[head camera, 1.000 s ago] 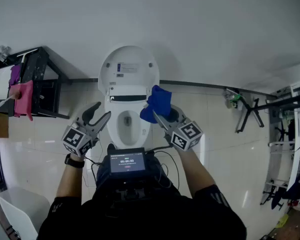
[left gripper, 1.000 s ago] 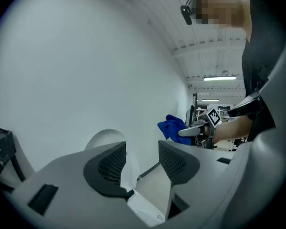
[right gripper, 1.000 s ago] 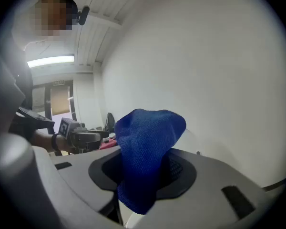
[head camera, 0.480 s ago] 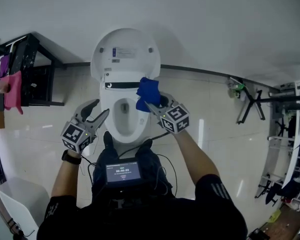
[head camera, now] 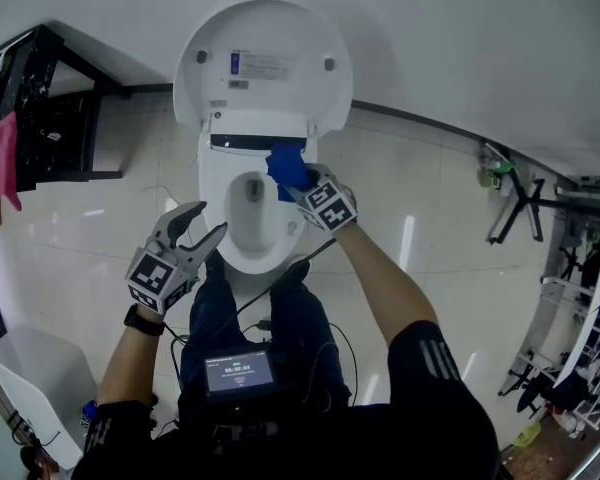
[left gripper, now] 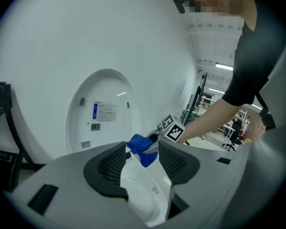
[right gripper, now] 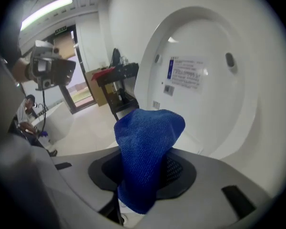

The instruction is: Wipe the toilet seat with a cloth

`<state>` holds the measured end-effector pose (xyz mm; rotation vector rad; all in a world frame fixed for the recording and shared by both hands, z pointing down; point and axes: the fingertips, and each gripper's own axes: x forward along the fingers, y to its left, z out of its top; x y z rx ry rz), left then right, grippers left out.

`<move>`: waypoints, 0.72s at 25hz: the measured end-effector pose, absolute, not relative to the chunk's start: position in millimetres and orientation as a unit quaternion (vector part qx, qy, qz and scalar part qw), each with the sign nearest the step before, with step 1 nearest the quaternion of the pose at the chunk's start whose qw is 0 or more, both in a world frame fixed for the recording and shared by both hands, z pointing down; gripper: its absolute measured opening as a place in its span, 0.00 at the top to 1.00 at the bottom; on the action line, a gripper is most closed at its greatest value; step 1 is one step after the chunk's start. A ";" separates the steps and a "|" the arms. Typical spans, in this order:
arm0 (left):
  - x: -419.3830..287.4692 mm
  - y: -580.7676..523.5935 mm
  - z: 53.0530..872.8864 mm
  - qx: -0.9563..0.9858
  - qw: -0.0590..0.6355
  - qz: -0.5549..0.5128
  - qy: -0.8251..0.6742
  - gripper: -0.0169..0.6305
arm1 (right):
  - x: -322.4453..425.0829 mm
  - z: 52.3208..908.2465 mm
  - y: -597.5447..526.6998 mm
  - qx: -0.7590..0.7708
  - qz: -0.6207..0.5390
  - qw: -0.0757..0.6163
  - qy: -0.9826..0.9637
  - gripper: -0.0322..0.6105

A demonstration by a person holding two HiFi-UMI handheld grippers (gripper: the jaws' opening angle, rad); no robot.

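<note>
A white toilet stands against the wall with its lid (head camera: 263, 66) raised and its seat (head camera: 218, 230) down. A blue cloth (head camera: 286, 168) is bunched in my right gripper (head camera: 298, 185), which is shut on it over the seat's back right part, close to the hinge. In the right gripper view the blue cloth (right gripper: 148, 151) fills the jaws, with the raised lid (right gripper: 200, 80) behind. My left gripper (head camera: 202, 230) is open and empty at the seat's front left. The left gripper view looks along the seat (left gripper: 143, 187) to the cloth (left gripper: 140, 149) and lid (left gripper: 102, 109).
A black rack (head camera: 40, 118) with a pink cloth (head camera: 0, 158) stands at the left wall. A white bin (head camera: 35, 388) sits at lower left. A folding stand (head camera: 515, 203) and shelving (head camera: 590, 308) are at the right. My legs (head camera: 260, 318) are right before the bowl.
The head view has moved in toward the toilet. My right gripper has carried the cloth down and back to the seat's rear right. The left gripper stays open near the front left.
</note>
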<state>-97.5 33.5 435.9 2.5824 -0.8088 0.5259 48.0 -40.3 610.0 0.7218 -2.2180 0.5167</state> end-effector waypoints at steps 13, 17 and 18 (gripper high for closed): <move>-84.5 27.3 511.4 0.918 0.202 0.170 -0.296 0.63 | 31.2 814.7 -55.9 0.155 0.060 0.549 -0.819 0.69; -87.9 34.6 523.0 0.914 0.208 0.172 -0.302 0.63 | 37.5 852.4 -49.5 0.133 0.059 0.584 -0.798 0.69; -89.2 36.3 523.7 0.912 0.214 0.169 -0.308 0.63 | 37.0 857.6 -47.7 0.130 0.056 0.587 -0.797 0.69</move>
